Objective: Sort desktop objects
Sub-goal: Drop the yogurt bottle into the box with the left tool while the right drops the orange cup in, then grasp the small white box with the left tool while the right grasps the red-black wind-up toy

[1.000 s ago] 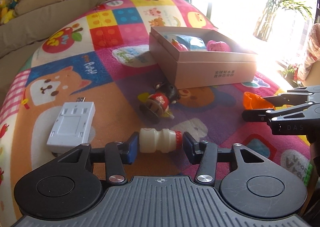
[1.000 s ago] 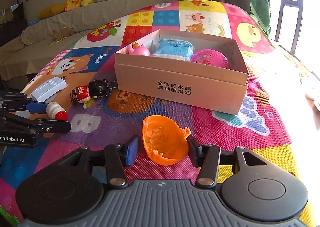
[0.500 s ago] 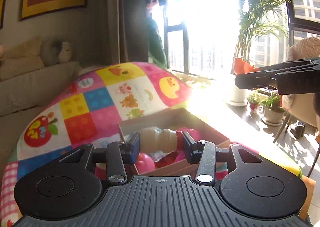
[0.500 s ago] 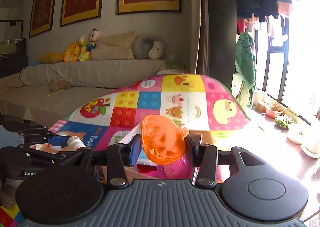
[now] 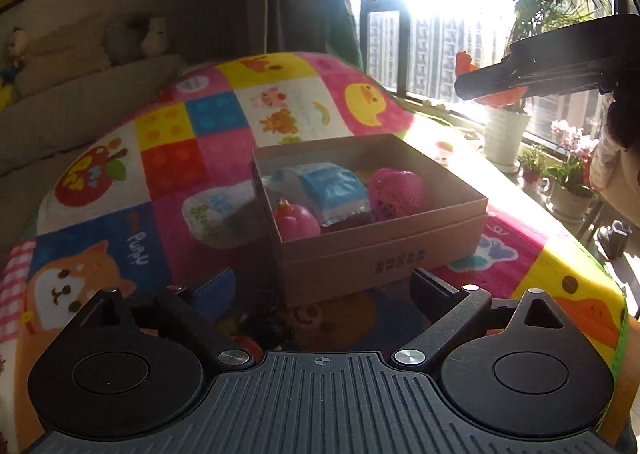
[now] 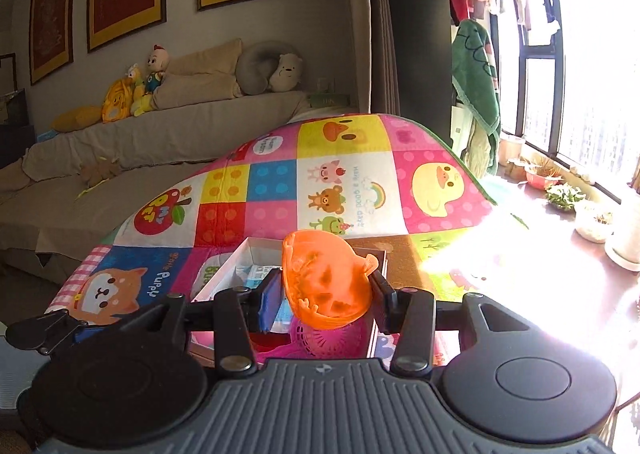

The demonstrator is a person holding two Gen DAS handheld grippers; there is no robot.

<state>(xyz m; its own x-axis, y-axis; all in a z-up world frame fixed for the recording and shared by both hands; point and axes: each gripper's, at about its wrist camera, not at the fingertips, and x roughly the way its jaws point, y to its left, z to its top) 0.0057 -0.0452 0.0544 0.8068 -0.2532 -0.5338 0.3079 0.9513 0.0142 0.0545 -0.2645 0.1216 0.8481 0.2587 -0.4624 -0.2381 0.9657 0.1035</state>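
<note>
Nearest, the left gripper has its jaws spread wide with nothing between them, hanging low in front of the near wall of the cardboard box; the little bottle is not visible in either view, so I cannot say where it lies. Under that gripper, on the patchwork play mat, a dark doll-like toy sits in shadow, too dim to name with more certainty. Next, the right gripper pinches an orange pumpkin-shaped plastic shell by its sides, hollow face toward the camera, held above the box. From the left wrist view it rides high, well above the box rim. Inside the box: a pink round toy with a red top, a blue packet and a pink mesh ball, crowded toward the left and middle; the right-hand stretch of the floor looks barest. Judgement: the step in hand is dropping the shell in. To do it well, lower first until the shell is just over the rim, favour the barer side, then part the jaws. A light hollow shell released from height could bounce off the mesh ball and out. Beyond, sofa with plush toys, window glare.
</note>
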